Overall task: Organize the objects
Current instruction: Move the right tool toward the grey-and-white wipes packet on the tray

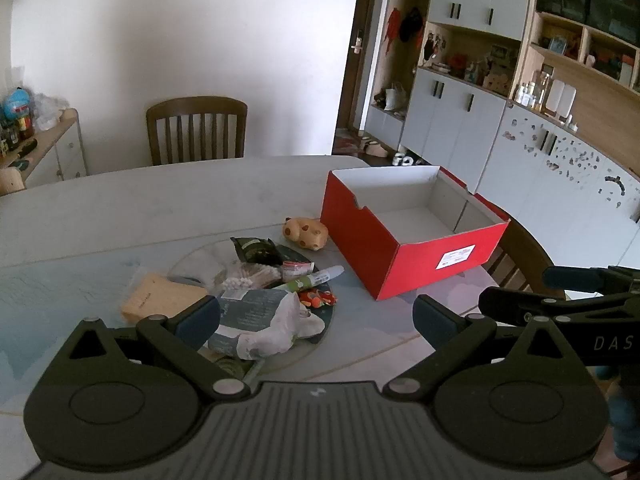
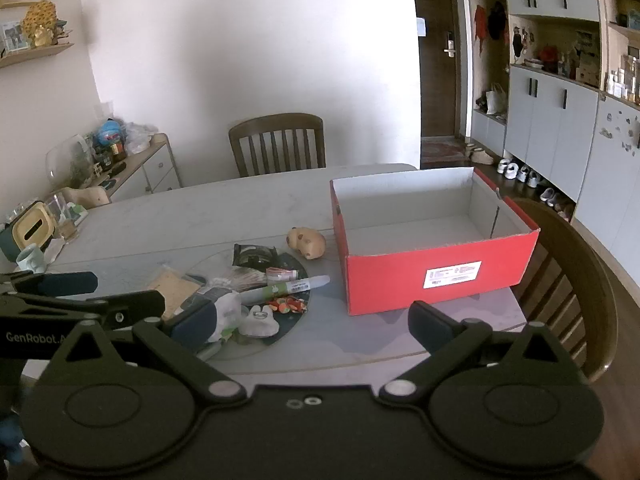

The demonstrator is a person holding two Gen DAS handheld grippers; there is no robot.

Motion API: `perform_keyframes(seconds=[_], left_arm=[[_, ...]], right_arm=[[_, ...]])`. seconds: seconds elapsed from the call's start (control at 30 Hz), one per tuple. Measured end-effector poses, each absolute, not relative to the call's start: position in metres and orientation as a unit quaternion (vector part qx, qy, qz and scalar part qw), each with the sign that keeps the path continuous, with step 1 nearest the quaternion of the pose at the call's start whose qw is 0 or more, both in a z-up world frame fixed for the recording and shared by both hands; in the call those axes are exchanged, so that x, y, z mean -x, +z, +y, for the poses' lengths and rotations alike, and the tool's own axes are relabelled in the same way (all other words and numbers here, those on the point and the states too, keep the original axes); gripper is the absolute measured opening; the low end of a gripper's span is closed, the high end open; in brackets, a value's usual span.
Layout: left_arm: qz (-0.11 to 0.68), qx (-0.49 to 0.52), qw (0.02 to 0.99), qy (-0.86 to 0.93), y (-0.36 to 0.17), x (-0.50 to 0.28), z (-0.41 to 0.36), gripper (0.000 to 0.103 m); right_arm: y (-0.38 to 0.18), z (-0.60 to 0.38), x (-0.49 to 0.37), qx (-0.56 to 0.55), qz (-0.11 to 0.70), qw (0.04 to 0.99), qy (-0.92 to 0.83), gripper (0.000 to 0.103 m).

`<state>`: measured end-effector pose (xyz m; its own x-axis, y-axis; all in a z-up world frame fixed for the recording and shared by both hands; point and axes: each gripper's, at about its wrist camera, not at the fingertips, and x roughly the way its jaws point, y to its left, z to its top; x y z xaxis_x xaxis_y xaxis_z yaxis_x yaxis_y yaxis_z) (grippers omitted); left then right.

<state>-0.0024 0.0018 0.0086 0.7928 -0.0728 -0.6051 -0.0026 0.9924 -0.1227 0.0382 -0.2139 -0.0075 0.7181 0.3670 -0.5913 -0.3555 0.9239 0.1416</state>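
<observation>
Hovering above the pale marble-look worktop (image 1: 160, 200), the left gripper (image 1: 316, 316) and the right gripper (image 2: 312, 320) are both standing with fingers spread wide, holding nothing. Nothing appears to be sorted yet: the open red cardboard box with a white inside (image 2: 436, 264) is sitting empty at about one o'clock from the right gripper, and every loose item is lying outside it. The clutter is resting on a round glass turntable (image 1: 200, 256) at roughly eleven o'clock from the left gripper: a tan square pad in clear wrap (image 1: 160, 300), a dark green foil packet (image 1: 256, 248), a green-and-white tube (image 1: 316, 278), a small orange patterned trinket (image 1: 318, 298) and a crumpled white plastic bag (image 1: 280, 328). A tan spotted animal figure (image 1: 306, 232) is lying just beside the box, at its nine o'clock. By my judgement the whole job is remaining, with each piece waiting to be lifted into the box
</observation>
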Motion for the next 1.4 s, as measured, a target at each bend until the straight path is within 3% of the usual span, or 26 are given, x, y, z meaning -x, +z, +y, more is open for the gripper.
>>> perform_keyframes(seconds=[1.4], left_arm=[[0.313,0.057,0.947,0.035,0.007,0.008,-0.015,0.102]], right_arm=[[-0.008,-0.216,-0.049,0.03,0.304,0.914,0.267,0.102]])
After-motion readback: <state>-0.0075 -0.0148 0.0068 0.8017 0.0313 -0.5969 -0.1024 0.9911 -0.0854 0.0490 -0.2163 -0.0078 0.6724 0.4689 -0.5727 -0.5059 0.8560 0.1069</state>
